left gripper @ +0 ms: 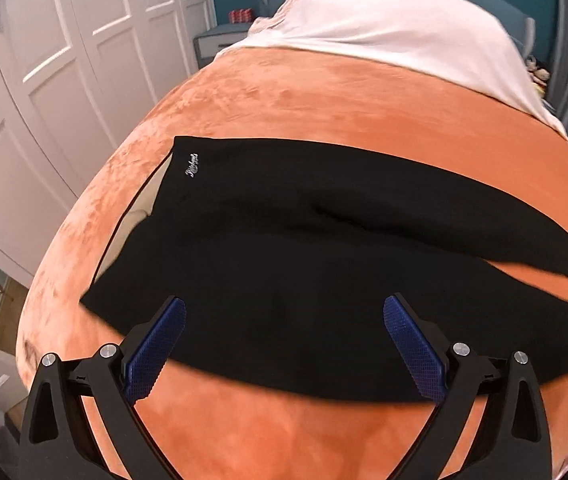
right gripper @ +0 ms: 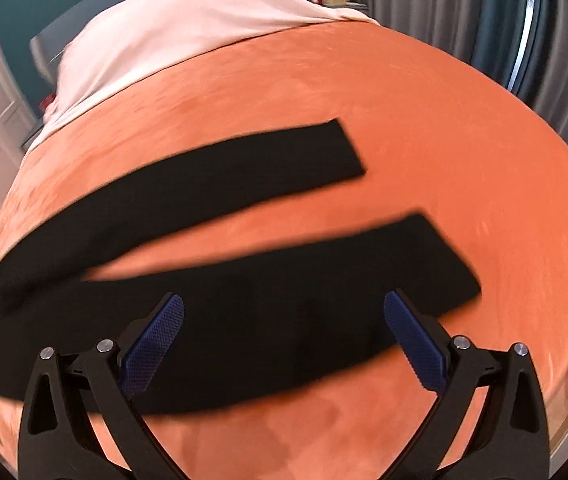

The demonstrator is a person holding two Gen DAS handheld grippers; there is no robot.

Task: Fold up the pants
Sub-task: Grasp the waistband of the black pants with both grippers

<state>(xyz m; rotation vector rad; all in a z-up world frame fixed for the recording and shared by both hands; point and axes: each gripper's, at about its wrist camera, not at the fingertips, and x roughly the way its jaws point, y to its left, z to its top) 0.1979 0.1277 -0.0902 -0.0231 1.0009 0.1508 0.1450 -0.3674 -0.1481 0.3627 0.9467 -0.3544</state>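
Evidently the black pants (left gripper: 303, 248) lie flat across the orange bed (left gripper: 284, 96), legs apart, waistband toward the wardrobe. Both the left gripper (left gripper: 284, 312) and right gripper (right gripper: 284, 308) hang above them, spread wide and empty. Soft, light, limp cloth; I'd pinch waistband corner and near leg's hem.

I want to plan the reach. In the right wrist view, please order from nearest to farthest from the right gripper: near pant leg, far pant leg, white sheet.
1. Near pant leg, under the right gripper.
2. Far pant leg, beyond it.
3. White sheet, at the bed's far end.
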